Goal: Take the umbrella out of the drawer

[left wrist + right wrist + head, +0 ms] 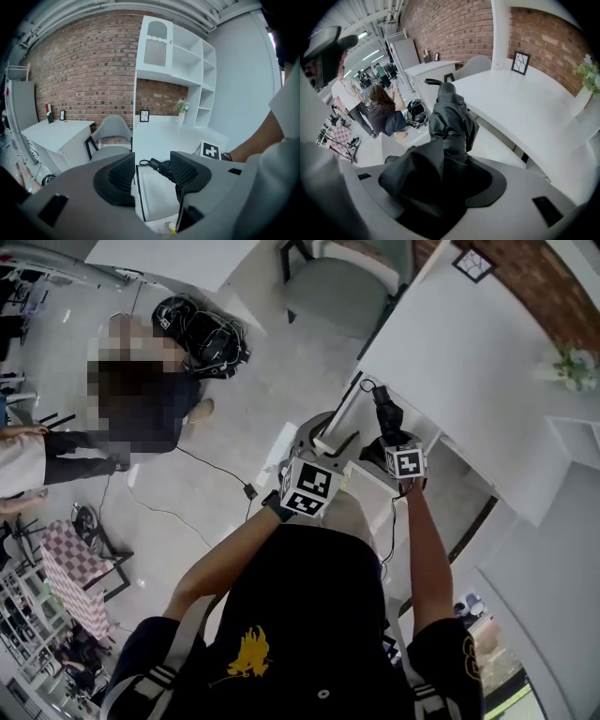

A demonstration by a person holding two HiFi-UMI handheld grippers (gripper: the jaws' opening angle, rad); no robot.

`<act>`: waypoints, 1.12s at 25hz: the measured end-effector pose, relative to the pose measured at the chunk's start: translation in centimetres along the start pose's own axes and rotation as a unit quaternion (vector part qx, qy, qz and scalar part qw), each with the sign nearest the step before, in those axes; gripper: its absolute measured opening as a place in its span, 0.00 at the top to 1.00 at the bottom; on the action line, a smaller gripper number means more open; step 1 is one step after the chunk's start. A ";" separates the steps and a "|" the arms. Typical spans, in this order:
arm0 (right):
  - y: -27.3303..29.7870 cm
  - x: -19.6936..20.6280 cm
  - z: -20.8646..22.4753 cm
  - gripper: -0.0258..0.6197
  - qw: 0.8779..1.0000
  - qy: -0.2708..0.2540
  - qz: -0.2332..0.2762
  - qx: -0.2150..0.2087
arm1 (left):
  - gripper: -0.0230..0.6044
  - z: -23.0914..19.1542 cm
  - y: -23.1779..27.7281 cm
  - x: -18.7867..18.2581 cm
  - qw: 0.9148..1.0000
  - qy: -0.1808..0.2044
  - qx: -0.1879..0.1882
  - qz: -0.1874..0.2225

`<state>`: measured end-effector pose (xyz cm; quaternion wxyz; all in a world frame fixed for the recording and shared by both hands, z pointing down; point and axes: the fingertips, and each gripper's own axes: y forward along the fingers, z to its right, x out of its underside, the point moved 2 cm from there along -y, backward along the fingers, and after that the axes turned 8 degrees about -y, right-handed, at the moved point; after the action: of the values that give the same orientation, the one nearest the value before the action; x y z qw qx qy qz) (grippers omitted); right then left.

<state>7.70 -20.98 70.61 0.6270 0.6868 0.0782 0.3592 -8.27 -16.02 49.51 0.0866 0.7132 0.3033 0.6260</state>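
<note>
A folded black umbrella (450,117) sticks up out of my right gripper (445,173), which is shut on it; loose black fabric hides both pads. The strap loop (431,82) is at the umbrella's far end. In the head view the umbrella (386,418) hangs above the open white drawer (330,442) under the desk (469,362). My left gripper (152,171) is open with nothing between its pads (123,176). Beyond its jaws are the umbrella (161,165) and the drawer's bare white floor (157,199).
A grey chair (342,287) stands by the desk's left end. A small picture frame (473,263) and a plant (572,367) sit on the desk, and white shelves (183,56) rise behind it. People stand at left, near a black bag (202,334) with cables on the floor.
</note>
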 end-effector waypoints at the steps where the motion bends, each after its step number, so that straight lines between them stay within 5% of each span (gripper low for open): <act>1: -0.6 -0.5 0.0 0.56 1.000 0.000 0.008 -0.001 | 0.56 0.0 0.0 -0.3 1.000 0.002 0.002 0.001; 19: -12.0 -5.4 -1.8 0.56 0.992 0.043 0.122 0.005 | 0.57 1.0 -1.7 -5.5 0.998 0.057 0.032 0.025; 28: -18.8 -6.5 -0.7 0.56 0.973 0.094 0.210 0.021 | 0.58 3.1 -2.3 -8.5 0.994 0.073 0.053 0.055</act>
<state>8.95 -20.28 50.77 0.5133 0.6640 -0.0018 0.5437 -6.33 -17.99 40.61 -0.0082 0.6845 0.3017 0.6635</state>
